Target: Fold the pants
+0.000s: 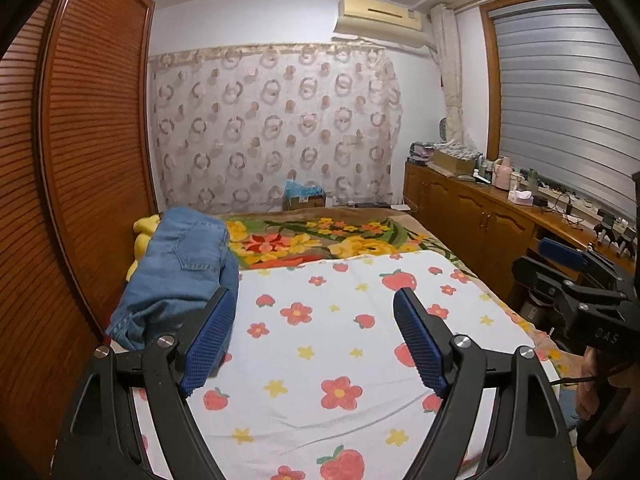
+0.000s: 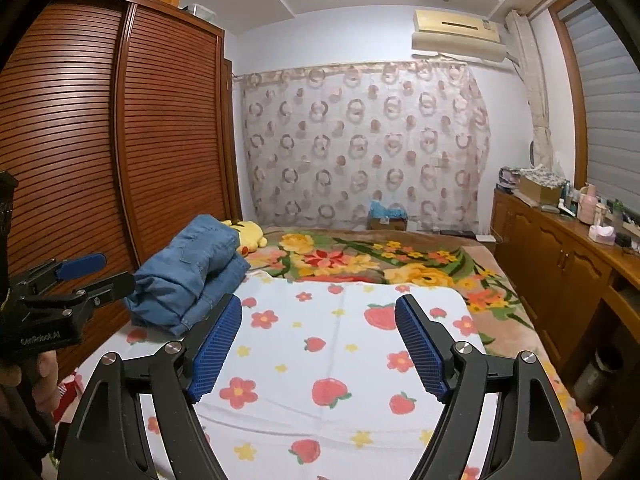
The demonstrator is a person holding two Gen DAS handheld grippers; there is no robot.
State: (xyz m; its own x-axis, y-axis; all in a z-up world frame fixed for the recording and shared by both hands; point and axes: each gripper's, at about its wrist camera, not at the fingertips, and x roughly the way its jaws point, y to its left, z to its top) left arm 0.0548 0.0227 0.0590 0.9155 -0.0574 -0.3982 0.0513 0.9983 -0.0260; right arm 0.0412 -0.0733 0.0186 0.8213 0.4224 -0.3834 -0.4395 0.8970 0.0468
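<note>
The blue jeans point(image 1: 180, 272) lie folded in a thick bundle at the far left of the bed, on the edge of a white sheet point(image 1: 340, 364) printed with strawberries and flowers. My left gripper point(image 1: 316, 340) hovers open over the sheet, its left finger just right of the bundle's near end. In the right wrist view the jeans point(image 2: 188, 280) sit ahead and to the left of my right gripper point(image 2: 318, 336), which is open and holds nothing. Each gripper also shows in the other's view: the right gripper point(image 1: 530, 258) at the right edge, the left gripper point(image 2: 116, 270) at the left edge, near the jeans.
A yellow plush toy point(image 2: 248, 236) lies behind the jeans. A floral blanket point(image 2: 380, 260) covers the far half of the bed. A louvred wooden wardrobe point(image 1: 92, 128) stands close on the left. A cluttered wooden sideboard point(image 2: 560, 248) runs along the right.
</note>
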